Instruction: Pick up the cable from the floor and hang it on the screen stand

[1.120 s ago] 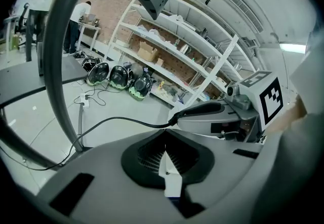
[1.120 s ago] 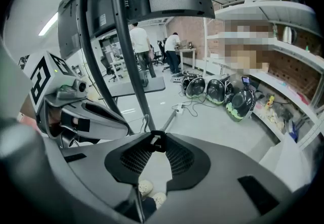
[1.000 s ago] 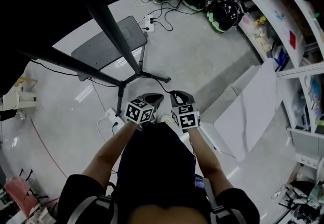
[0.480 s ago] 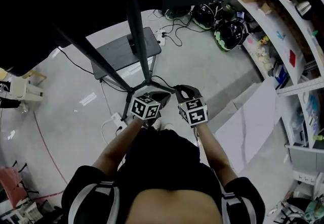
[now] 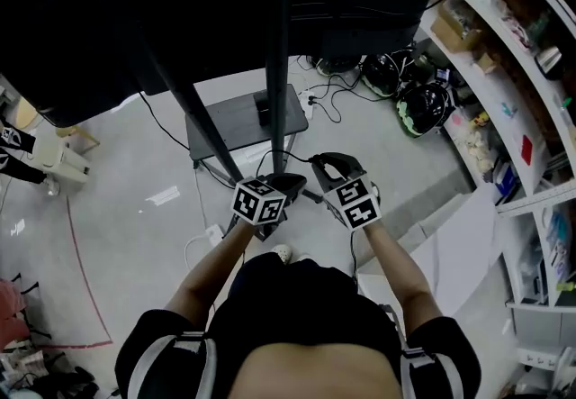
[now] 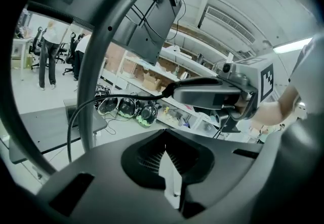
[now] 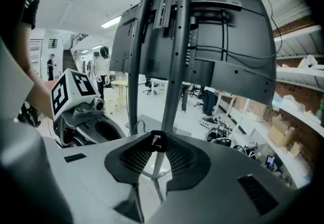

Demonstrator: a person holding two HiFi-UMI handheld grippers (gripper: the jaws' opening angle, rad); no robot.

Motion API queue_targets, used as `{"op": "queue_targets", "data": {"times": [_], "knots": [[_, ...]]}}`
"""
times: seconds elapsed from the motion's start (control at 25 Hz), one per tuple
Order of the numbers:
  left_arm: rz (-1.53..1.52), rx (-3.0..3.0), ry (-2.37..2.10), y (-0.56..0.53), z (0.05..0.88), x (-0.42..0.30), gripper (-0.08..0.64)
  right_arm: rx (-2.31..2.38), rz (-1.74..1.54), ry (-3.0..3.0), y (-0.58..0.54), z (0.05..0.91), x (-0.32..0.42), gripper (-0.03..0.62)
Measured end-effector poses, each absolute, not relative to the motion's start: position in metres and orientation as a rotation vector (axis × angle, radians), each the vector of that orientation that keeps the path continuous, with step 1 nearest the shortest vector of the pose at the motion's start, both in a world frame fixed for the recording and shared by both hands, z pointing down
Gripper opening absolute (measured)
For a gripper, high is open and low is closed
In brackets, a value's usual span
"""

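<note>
The screen stand's black pole rises from a grey base plate, with the dark screen filling the top of the head view. My right gripper is raised in front of the pole, shut on the black cable's plug. The left gripper view shows the right gripper side-on; from it the cable runs left and loops down past the pole. My left gripper sits beside the right one; its tips meet with nothing visible between them. Screen back and rails loom straight ahead.
Shelving with boxes lines the right wall, with helmets on the floor below it. White boards lean at the lower right. A white power strip and thin wires lie by my feet. People stand far off.
Both grippers have risen with the cable, side by side. The stand's pole and screen now sit closer and fill more of the head view.
</note>
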State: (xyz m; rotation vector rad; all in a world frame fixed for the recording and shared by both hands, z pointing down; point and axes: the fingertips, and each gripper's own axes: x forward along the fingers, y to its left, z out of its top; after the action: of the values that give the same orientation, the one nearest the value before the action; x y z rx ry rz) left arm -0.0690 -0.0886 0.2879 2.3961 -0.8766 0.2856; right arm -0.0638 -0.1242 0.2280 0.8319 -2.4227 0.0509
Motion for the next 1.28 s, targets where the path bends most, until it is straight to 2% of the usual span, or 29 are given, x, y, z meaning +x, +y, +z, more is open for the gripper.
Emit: {"op": "queue_targets", "data": {"times": [0.48, 0.68, 0.92, 1.28], "knots": [[0.18, 2.445, -1.018, -0.116, 0.215, -0.114, 0.008, 0.642, -0.056, -2.561, -0.145, 0.13, -0.129, 0.1], [0.147, 2.491, -1.108, -0.135, 0.173, -0.141, 0.008, 0.622, -0.195, -2.623, -0.161, 0.071, -0.152, 0.1], [0.204, 2.565, -1.203, -0.153, 0.12, -0.162, 0.008, 0.631, -0.356, -2.669, -0.18, 0.009, -0.167, 0.1], [0.106, 2.645, -1.212, -0.163, 0.038, -0.166, 0.008, 0.617, -0.437, -2.741, -0.186, -0.065, -0.178, 0.1]]}}
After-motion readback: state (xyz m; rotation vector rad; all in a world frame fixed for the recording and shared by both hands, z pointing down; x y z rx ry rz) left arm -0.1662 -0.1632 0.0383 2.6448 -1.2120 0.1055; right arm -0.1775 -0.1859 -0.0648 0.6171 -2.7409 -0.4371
